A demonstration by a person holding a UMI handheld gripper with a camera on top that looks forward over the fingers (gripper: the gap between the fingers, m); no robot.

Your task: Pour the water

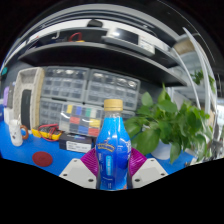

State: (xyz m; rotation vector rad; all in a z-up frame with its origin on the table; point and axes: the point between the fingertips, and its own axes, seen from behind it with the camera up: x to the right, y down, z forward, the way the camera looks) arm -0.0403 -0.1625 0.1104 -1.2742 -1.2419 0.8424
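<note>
A blue plastic bottle (113,140) with a tan cap stands upright between my fingers. My gripper (112,170) is shut on the bottle's lower body, with the magenta pads (91,161) pressed against both of its sides. The bottle's base is hidden between the fingers. The blue table top (35,165) lies below and beyond it.
A leafy green plant (172,125) stands just right of the bottle. A white bottle (13,128) and a red round lid (41,157) lie at the left. A small box of coloured things (80,143) sits behind the bottle. Shelves with bins (80,100) line the back.
</note>
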